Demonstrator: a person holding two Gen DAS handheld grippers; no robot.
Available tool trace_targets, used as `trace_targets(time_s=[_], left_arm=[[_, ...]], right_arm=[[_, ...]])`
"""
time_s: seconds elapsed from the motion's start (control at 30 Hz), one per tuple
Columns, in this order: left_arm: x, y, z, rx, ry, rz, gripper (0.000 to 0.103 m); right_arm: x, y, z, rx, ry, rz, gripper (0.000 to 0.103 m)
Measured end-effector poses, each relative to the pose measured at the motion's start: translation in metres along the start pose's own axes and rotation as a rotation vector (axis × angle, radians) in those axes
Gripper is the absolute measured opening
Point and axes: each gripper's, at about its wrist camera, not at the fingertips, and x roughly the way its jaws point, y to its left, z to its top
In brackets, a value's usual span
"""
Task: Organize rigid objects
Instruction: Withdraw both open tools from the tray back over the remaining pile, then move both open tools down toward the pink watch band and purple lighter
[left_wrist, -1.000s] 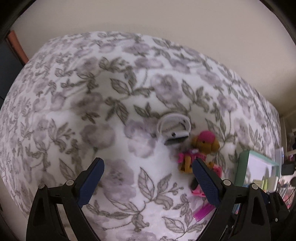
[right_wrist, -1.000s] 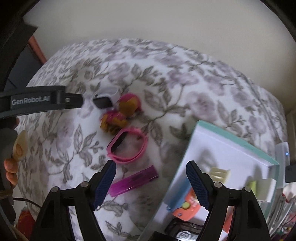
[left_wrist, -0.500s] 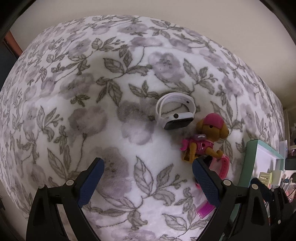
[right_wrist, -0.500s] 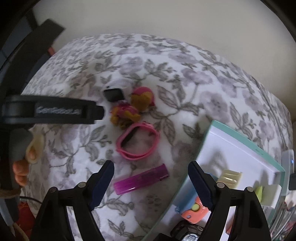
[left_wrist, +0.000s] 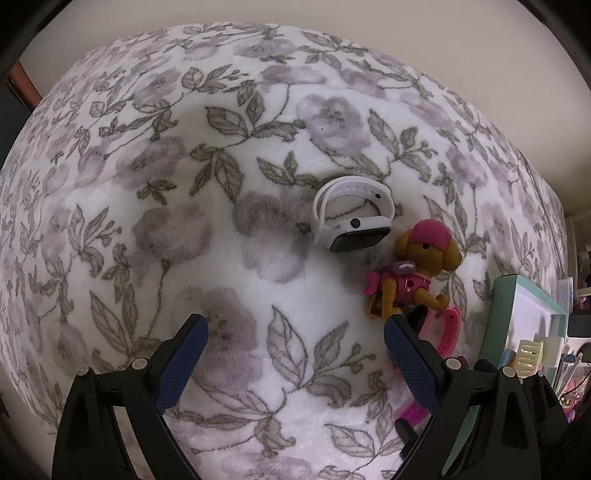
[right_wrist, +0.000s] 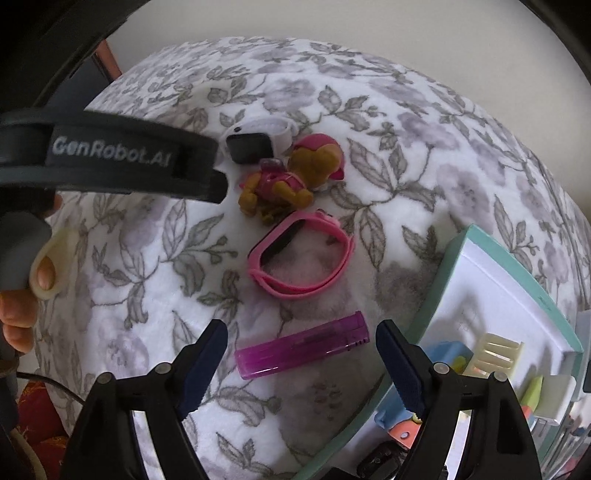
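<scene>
On the floral blanket lie a white smartwatch (left_wrist: 351, 214), a brown toy dog in pink (left_wrist: 413, 273), a pink watch band (right_wrist: 301, 254) and a purple lighter (right_wrist: 301, 350). The watch (right_wrist: 255, 142) and dog (right_wrist: 295, 177) also show in the right wrist view. My left gripper (left_wrist: 295, 343) is open and empty, short of the watch, with the dog by its right finger. My right gripper (right_wrist: 301, 350) is open, its fingers on either side of the lighter. The left gripper's body (right_wrist: 110, 155) crosses the right view's left side.
A teal-rimmed white tray (right_wrist: 513, 280) at the right holds a cream comb-like piece (right_wrist: 495, 354) and several small items. The tray's rim (left_wrist: 502, 332) shows in the left view. A cream wall stands behind the blanket.
Both grippers have moved forward and lower over the blanket. The right one has closed in on the purple lighter, which now lies between its fingers. Both stay open.
</scene>
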Motion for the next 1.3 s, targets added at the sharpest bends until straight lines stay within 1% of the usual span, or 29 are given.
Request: trace_targets(time_s=[0.1,0.13,0.2,0.5,0.57,0.6,0.63,0.7,0.8,0.9,0.97,1.07,1.13,1.2,1.3], left_arm=[[0.001,0.0,0.0,-0.001,0.002,-0.003,0.096],[0.001,0.0,0.0,-0.001,0.002,-0.004,0.096],[0.001,-0.002,0.0,-0.001,0.0,-0.005,0.096],[0.002,0.0,-0.002,-0.01,0.008,-0.015,0.096],[0.003,0.002,-0.001,-0.013,0.01,-0.021,0.096],[0.003,0.003,-0.001,-0.014,0.011,-0.025,0.096],[0.003,0.003,-0.001,-0.013,0.012,-0.031,0.096],[0.002,0.003,0.0,-0.01,0.014,-0.042,0.096],[0.002,0.0,0.001,0.001,0.017,-0.059,0.096],[0.004,-0.006,0.001,0.022,0.025,-0.071,0.096],[0.005,-0.011,0.001,0.034,0.029,-0.077,0.096],[0.008,-0.021,0.0,0.054,0.039,-0.098,0.096],[0.01,-0.03,-0.002,0.082,0.04,-0.101,0.096],[0.013,-0.037,-0.003,0.105,0.04,-0.087,0.096],[0.02,-0.045,-0.004,0.111,0.045,-0.078,0.096]], right_arm=[[0.004,0.008,-0.005,-0.035,0.03,0.014,0.086],[0.005,0.012,-0.007,-0.058,0.037,0.002,0.086],[0.006,0.015,-0.009,-0.081,0.043,-0.013,0.086],[0.007,0.028,-0.024,-0.131,0.058,-0.025,0.086],[0.009,0.026,-0.026,-0.13,0.058,-0.032,0.083],[0.01,0.025,-0.026,-0.124,0.057,-0.04,0.079],[0.012,0.022,-0.025,-0.111,0.061,-0.045,0.071],[0.013,0.014,-0.025,-0.078,0.063,-0.033,0.062],[0.012,0.012,-0.027,-0.079,0.059,-0.033,0.059],[0.011,0.012,-0.029,-0.079,0.057,-0.03,0.058],[0.011,0.011,-0.03,-0.07,0.055,-0.033,0.056],[0.006,0.002,-0.026,-0.045,0.049,-0.027,0.05],[0.004,-0.005,-0.025,-0.018,0.045,-0.025,0.042],[0.003,-0.009,-0.025,0.0,0.039,-0.008,0.041],[0.002,-0.011,-0.024,0.0,0.035,-0.015,0.042]])
